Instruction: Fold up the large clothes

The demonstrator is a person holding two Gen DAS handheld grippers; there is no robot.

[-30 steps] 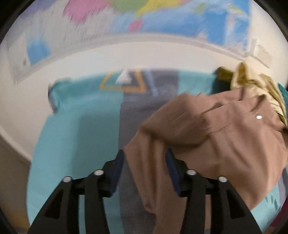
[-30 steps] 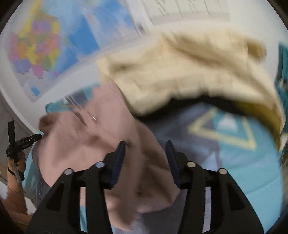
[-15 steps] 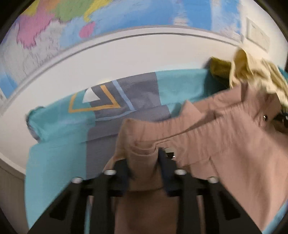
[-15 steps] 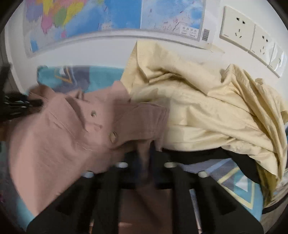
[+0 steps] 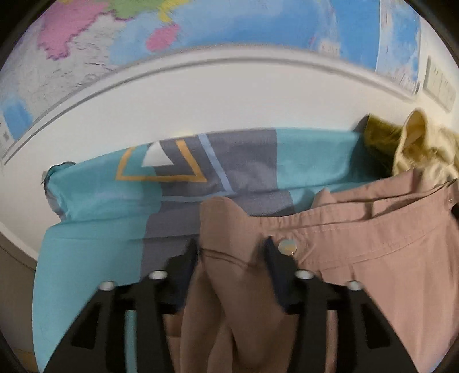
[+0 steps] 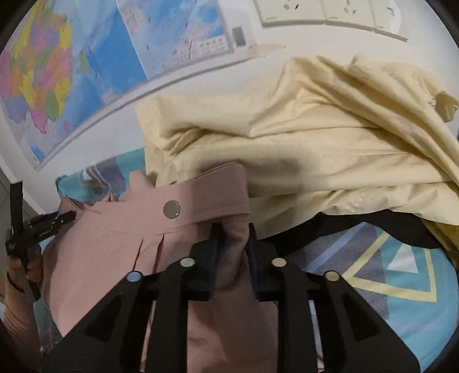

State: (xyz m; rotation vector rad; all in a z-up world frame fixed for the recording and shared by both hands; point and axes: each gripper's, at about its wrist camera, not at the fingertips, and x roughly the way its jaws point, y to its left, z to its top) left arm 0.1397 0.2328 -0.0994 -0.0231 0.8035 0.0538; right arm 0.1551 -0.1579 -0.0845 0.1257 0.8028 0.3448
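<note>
Both grippers have shifted along the pink garment since the earlier frames, and both sets of jaws have just been opening again after pinching in.

Left wrist view: we see one left gripper (image 5: 229, 249), jaws standing about half apart, with a bunched fold of the pink garment (image 5: 358, 238) between them. The cloth fills the gap, but we cannot tell whether the pads press on it. One metal snap button (image 5: 287, 247) sits just beside the right-hand finger. The garment lies on one bedsheet (image 5: 94, 229), teal and grey with an orange triangle print. We count one pale yellow garment (image 5: 416, 155) bunched at the far right, touching the pink one's upper edge. One wall map (image 5: 229, 25) runs across the top, slightly blurred.

Right wrist view: one right gripper (image 6: 232, 238), jaws narrow, with a fold of the pink garment (image 6: 114, 244) squeezed between the two pads just under the waistband. One snap button (image 6: 171, 209) shows on the band. The yellow garment (image 6: 301, 129) is heaped behind and to the right, overlapping the pink band's end, with one dark piece of cloth (image 6: 358, 226) under it. The bedsheet (image 6: 401, 287) shows at lower right. At far left we see the left gripper (image 6: 54, 222) at the garment's other end, held by one hand (image 6: 25, 266). Two map sheets (image 6: 57, 71) hang on the wall, and one row of wall sockets (image 6: 330, 11) is at top right.
</note>
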